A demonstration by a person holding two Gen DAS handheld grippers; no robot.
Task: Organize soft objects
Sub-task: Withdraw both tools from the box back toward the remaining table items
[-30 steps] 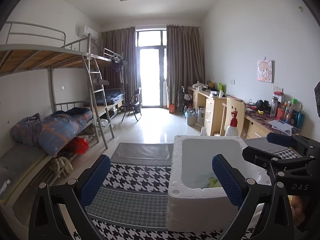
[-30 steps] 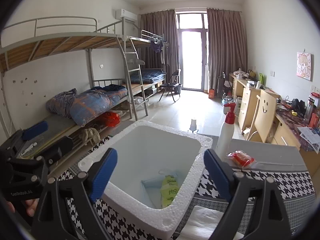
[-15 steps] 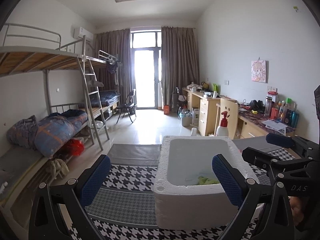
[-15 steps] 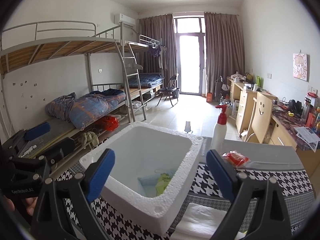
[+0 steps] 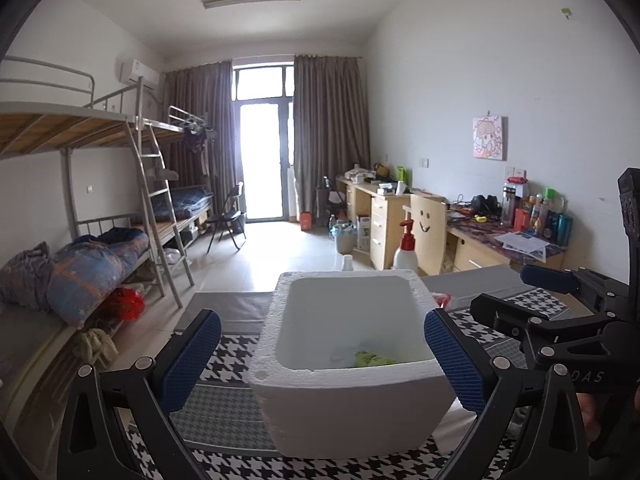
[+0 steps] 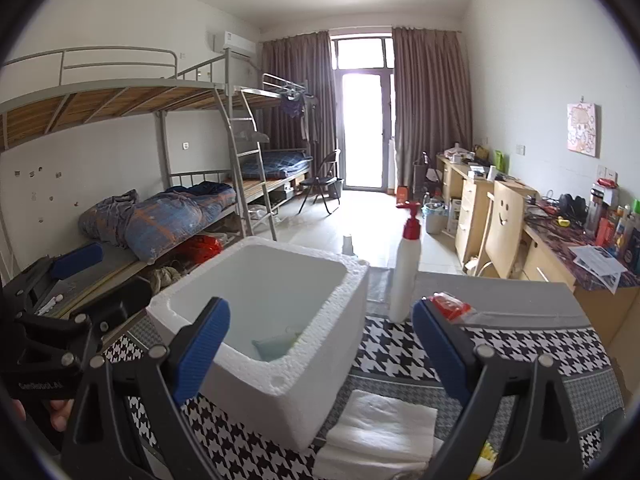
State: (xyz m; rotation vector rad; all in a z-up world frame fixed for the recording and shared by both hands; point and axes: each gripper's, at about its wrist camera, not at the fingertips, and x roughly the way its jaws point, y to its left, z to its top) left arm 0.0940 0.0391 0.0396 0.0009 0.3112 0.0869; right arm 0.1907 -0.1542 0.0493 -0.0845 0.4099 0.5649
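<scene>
The left tongs (image 5: 320, 360) are spread wide with nothing in them. The white foam box (image 5: 352, 400) sits right between their blue pads, and a green soft packet (image 5: 374, 359) lies inside it. The right tongs (image 6: 320, 352) gape wide too, holding nothing. A folded white cloth (image 6: 380, 436) lies just below them on the checked tablecloth (image 6: 400, 356). A red packet (image 6: 448, 306) lies beside the pump bottle (image 6: 406, 272), past the right pad.

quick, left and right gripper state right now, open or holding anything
Left gripper: open, empty, either side of the foam box.
Right gripper: open, empty, above the folded white cloth.
</scene>
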